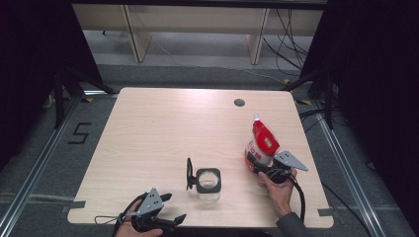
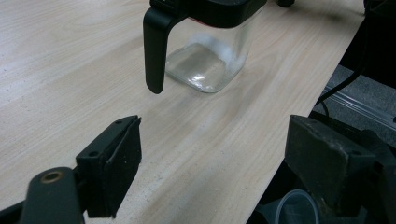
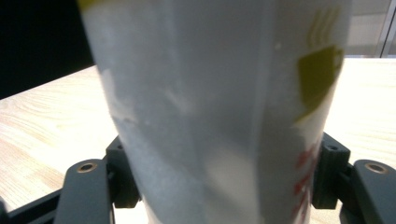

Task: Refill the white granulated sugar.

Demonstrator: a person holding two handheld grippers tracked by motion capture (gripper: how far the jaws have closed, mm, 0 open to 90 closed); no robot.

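Observation:
A red and white spouted pouch (image 1: 262,140) stands a little tilted near the table's right edge. My right gripper (image 1: 254,163) is shut on its lower part, and in the right gripper view the pouch (image 3: 210,116) sits between the two jaws, whose pads press on its sides. A square clear glass jar (image 1: 208,183) with a black rim and a flipped-up black lid stands at the front centre, empty. My left gripper (image 1: 174,207) rests open at the front left edge, pointing toward the jar (image 2: 210,60), with nothing between its fingers (image 2: 116,163).
The light wooden table (image 1: 163,123) has a round cable hole (image 1: 239,102) at the back right. Black stands (image 1: 64,89) flank the table on both sides. A cable (image 1: 300,195) trails from the right gripper over the front right edge.

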